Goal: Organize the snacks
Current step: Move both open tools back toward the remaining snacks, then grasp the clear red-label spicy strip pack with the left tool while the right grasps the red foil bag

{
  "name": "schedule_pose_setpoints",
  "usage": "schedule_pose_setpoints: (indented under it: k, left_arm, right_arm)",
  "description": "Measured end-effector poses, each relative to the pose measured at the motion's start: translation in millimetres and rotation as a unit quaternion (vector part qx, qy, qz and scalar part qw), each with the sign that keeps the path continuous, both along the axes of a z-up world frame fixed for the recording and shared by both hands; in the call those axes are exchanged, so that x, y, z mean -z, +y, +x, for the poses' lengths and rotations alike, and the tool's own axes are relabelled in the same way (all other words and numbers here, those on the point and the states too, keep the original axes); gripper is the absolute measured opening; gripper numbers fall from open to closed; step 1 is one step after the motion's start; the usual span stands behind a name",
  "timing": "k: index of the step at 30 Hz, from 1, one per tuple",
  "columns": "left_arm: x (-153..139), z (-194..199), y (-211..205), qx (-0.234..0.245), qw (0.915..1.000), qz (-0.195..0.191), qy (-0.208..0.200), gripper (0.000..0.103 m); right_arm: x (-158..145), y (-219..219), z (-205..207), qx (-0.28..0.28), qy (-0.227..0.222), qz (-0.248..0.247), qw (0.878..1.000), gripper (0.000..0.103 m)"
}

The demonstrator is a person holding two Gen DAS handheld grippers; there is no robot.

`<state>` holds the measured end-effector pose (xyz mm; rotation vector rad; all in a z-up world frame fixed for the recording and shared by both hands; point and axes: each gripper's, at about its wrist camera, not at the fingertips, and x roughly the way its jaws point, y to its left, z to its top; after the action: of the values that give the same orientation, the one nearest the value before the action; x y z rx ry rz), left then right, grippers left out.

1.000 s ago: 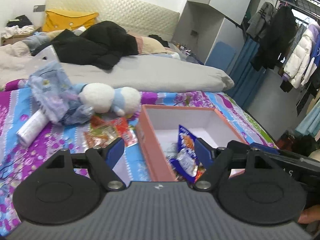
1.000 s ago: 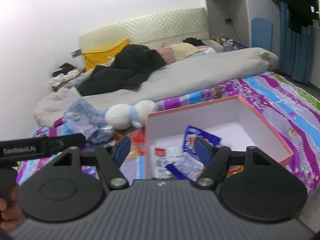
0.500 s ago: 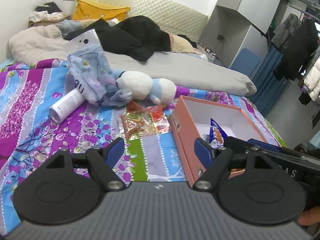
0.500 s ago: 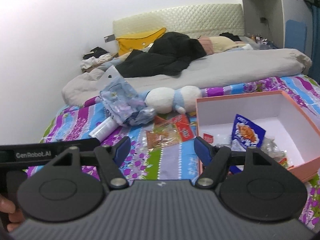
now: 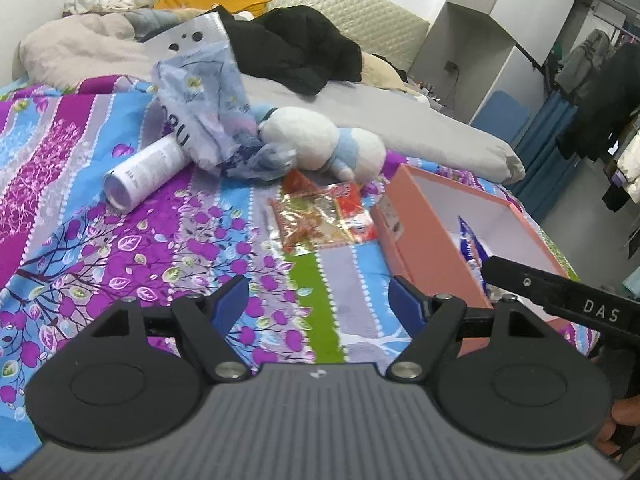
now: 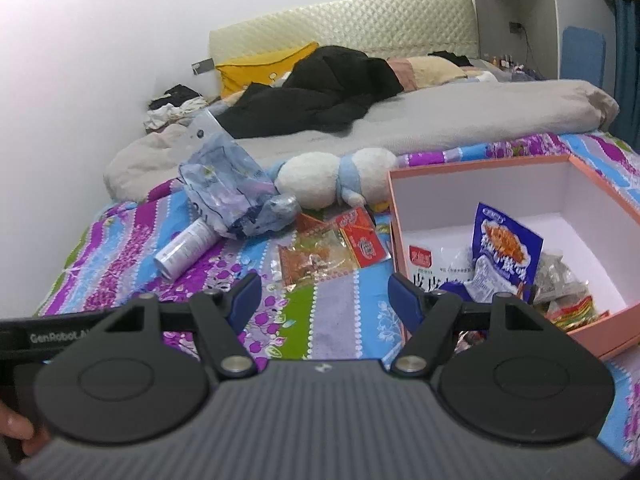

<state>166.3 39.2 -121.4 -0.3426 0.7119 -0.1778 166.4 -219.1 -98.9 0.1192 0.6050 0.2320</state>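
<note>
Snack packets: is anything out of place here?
Yes. Two snack packets lie loose on the bedspread beside the pink box, while the blue packet and others already sit inside it.

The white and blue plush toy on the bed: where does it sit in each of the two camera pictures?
Left wrist view: the plush toy lies just above centre, beyond the snack packets.
Right wrist view: it lies at centre, left of the pink box's far corner.
Shared landmark: the crumpled blue plastic bag touches the toy's left end in both.
</note>
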Motion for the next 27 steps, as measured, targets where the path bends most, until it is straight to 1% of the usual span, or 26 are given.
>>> schedule_pose_setpoints:
  k: [5,8,10,12,15,17,18,20,22,23,24,27]
  left_arm:
    - [24.0,10.2,12.6,-0.009,0.9999,-0.006,0.008,0.081]
    - [39.5,22.6,16.3,-0.011,0.9998,-0.006,0.018,0.081]
    - [49.2,33.5,19.0,-0.007,0.9996,-0.015,0.021,0.081]
    - [60.6,48.6,21.3,0.002,0.9992,-0.032,0.023,0.081]
    - [75.0,73.4,20.3,0.019,0.9984,-0.046,0.026,0.081]
    - [82.3,90.1,17.8,0.03,0.9981,-0.048,0.025,0.08]
    - [86.3,98.8,16.6,0.034,0.9979,-0.049,0.026,0.08]
    - [94.0,117.8,13.3,0.043,0.9973,-0.049,0.033,0.079]
    - [102.2,135.8,10.1,0.051,0.9969,-0.049,0.035,0.079]
    - [105.8,143.6,9.4,0.053,0.9966,-0.051,0.038,0.079]
    - [109.7,152.0,8.1,0.058,0.9962,-0.053,0.038,0.079]
    - [120.3,174.1,1.5,0.072,0.9955,-0.04,0.047,0.079]
  right_arm:
    - [18.5,8.2,10.2,-0.012,0.015,-0.015,1.0,0.072]
    - [23.9,12.6,21.3,-0.028,0.023,-0.026,0.999,0.071]
    - [25.4,15.6,34.3,-0.04,0.027,-0.035,0.998,0.071]
    - [24.9,17.8,49.4,-0.055,0.031,-0.042,0.997,0.071]
    - [21.5,24.1,73.4,-0.083,0.024,-0.059,0.995,0.071]
    - [19.3,28.8,93.8,-0.104,0.024,-0.065,0.992,0.069]
    - [17.9,32.4,106.2,-0.112,0.026,-0.068,0.991,0.067]
    - [17.8,39.0,127.3,-0.134,0.024,-0.072,0.988,0.066]
    - [21.5,48.2,149.1,-0.148,0.027,-0.089,0.985,0.066]
    - [23.8,52.3,158.3,-0.156,0.029,-0.097,0.983,0.065]
    - [26.5,56.9,169.2,-0.161,0.037,-0.105,0.981,0.061]
    - [33.9,69.5,196.7,-0.172,0.053,-0.121,0.976,0.06]
